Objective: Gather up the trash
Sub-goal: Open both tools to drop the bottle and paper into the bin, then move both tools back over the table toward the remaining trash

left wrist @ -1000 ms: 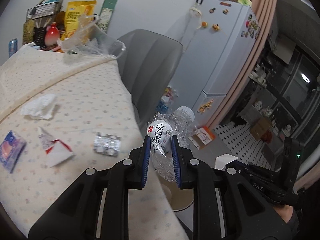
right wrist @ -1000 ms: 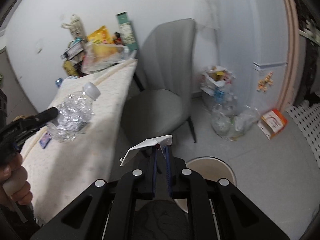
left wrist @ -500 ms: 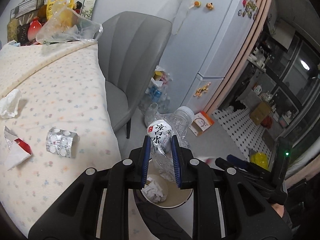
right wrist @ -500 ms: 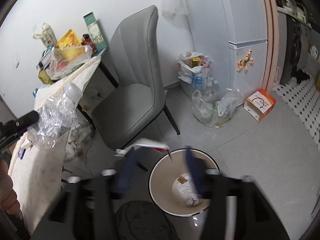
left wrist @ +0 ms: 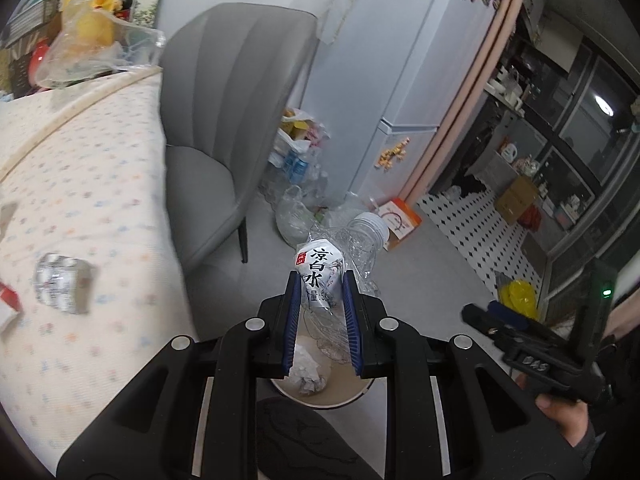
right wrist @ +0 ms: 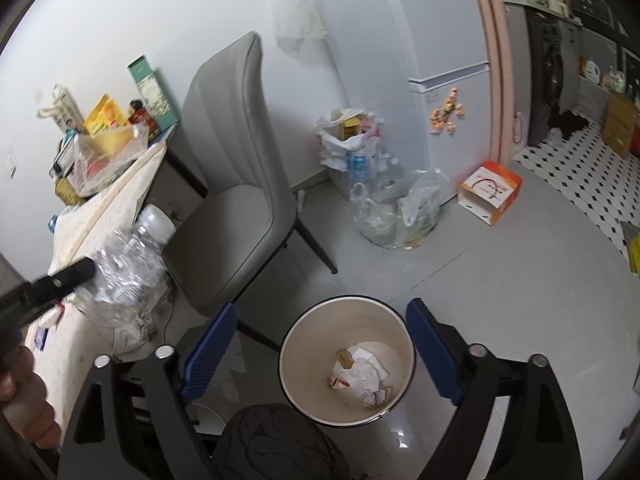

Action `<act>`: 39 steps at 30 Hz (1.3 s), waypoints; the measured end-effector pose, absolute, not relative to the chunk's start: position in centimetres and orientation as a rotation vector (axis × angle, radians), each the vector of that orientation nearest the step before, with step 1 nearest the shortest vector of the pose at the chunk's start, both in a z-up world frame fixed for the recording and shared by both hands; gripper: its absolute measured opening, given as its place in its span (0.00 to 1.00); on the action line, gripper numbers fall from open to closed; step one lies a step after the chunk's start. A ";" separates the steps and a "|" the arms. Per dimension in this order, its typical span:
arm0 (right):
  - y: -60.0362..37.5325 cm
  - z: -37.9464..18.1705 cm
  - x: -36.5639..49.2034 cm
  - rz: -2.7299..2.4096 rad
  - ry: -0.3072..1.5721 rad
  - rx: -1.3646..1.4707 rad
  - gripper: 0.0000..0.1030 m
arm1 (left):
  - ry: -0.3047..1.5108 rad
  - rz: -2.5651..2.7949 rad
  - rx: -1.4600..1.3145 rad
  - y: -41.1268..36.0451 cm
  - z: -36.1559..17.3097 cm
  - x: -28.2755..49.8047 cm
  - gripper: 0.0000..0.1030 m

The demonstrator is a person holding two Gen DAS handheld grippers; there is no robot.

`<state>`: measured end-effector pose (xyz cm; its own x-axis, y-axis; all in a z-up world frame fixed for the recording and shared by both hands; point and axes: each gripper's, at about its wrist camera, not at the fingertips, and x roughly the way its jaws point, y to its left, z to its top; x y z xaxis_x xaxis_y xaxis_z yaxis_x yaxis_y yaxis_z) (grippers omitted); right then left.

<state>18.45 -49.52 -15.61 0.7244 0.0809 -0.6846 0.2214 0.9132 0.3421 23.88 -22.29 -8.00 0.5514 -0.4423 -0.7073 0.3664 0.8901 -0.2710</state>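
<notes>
We hold the crumpled clear plastic water bottle pinched in our left gripper above the round cream trash bin – ready to drop – while our right gripper hangs spread wide and empty over that bin, its paper scraps lying inside

Left gripper: black body, blue pads. Right gripper: same black and blue. Bottle: clear crumpled plastic, white cap, white label with black characters and a small red mark. Bin: cream inside, dark rim; white and red-printed paper scraps in it. Desk left of the bin: cream cloth with small pastel dot pattern, blue, orange, pink. Blister pack on the desk: silver foil. Chair behind the bin: plain grey, black legs. Fridge: white. Box right of the bin: orange and white. Floor around the bin: grey; further right, black-and-white diamond tiles.
</notes>
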 end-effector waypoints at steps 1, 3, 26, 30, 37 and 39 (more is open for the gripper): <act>-49.9 -15.4 18.0 -0.085 0.757 0.425 0.83 | 0.869 -0.488 -0.091 -23.0 -8.2 24.0 0.20; -50.7 -15.0 17.3 -0.094 0.747 0.428 0.84 | 0.876 -0.504 -0.082 -24.1 -8.4 24.1 0.20; -48.9 -13.1 16.9 -0.052 0.730 0.417 0.86 | 0.722 -0.450 -0.170 -20.0 -3.8 21.7 0.94; -46.7 -12.0 17.5 -0.023 0.725 0.388 0.87 | 0.691 -0.400 -0.225 -16.7 -2.6 21.3 0.94; -41.6 -10.0 18.5 0.052 0.723 0.309 0.89 | 0.652 -0.341 -0.285 -11.3 -1.5 20.4 0.94; -40.1 -9.3 18.6 0.074 0.719 0.281 0.89 | 0.643 -0.323 -0.309 -9.6 -1.4 20.0 0.94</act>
<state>18.64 -40.08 -9.25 0.7517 0.1632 -0.6390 0.0289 0.9598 0.2792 19.98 -9.62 -1.39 0.7542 -0.3857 -0.5315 0.1968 0.9049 -0.3774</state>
